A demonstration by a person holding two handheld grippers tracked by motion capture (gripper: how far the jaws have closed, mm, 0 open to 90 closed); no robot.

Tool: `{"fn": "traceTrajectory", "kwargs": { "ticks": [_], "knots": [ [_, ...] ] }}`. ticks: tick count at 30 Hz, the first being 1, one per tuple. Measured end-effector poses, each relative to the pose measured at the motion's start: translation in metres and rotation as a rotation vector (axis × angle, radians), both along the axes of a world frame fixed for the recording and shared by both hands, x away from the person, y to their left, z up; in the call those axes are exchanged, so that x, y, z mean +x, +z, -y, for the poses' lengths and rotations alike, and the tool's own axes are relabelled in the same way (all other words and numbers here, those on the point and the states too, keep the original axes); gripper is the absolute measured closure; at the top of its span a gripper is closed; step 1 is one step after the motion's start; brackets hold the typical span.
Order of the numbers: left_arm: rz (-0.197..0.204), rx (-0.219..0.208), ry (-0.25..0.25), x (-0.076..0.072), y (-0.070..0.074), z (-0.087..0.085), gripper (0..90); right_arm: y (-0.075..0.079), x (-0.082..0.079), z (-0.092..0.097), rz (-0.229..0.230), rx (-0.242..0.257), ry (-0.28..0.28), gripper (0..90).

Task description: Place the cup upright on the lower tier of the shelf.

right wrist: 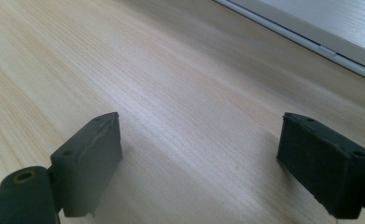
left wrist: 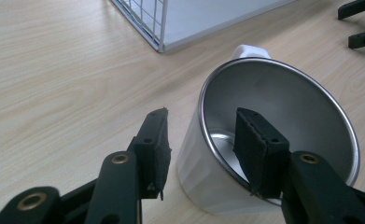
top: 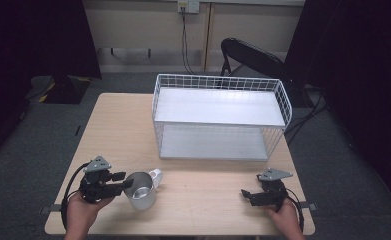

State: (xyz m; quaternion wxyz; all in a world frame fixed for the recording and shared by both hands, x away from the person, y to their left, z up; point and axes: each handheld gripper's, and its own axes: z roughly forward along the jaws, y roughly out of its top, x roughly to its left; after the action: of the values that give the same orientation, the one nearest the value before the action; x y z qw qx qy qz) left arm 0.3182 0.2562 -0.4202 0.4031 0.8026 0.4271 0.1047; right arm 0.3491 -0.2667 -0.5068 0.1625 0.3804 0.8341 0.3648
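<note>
A metal mug [top: 142, 192] with a white outside and a white handle [top: 156, 175] stands upright at the table's front left. My left gripper [top: 125, 184] reaches it from the left. In the left gripper view the mug [left wrist: 287, 102] has its near wall between the jaws of the left gripper [left wrist: 203, 114]: one pad [left wrist: 255, 140] sits inside the cup, the other pad [left wrist: 156, 140] stands outside with a gap to the wall. My right gripper [top: 247, 195] rests at the front right, open, and the right gripper [right wrist: 201, 121] has only bare wood between its jaws.
A white wire rack [top: 218, 107] with two shelves stands at the back middle of the wooden table [top: 123, 125]; its corner [left wrist: 161, 28] is close beyond the mug. A black folding chair [top: 248, 55] stands behind the table.
</note>
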Motion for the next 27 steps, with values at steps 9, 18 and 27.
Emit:
{"fn": "traceTrajectory", "kwargs": {
  "ticks": [9,18,27],
  "knots": [
    [0.005,0.007,-0.007,0.001,-0.004,0.005,61.7,0.000,0.000,0.000,0.000,0.000,0.000,12.7],
    [-0.001,0.011,0.006,0.004,-0.010,0.011,70.6,0.000,0.000,0.000,0.000,0.000,0.000,12.6],
    [0.021,0.030,0.010,0.004,-0.011,0.012,80.6,0.000,0.000,0.000,-0.001,0.001,0.001,12.6]
  ]
}}
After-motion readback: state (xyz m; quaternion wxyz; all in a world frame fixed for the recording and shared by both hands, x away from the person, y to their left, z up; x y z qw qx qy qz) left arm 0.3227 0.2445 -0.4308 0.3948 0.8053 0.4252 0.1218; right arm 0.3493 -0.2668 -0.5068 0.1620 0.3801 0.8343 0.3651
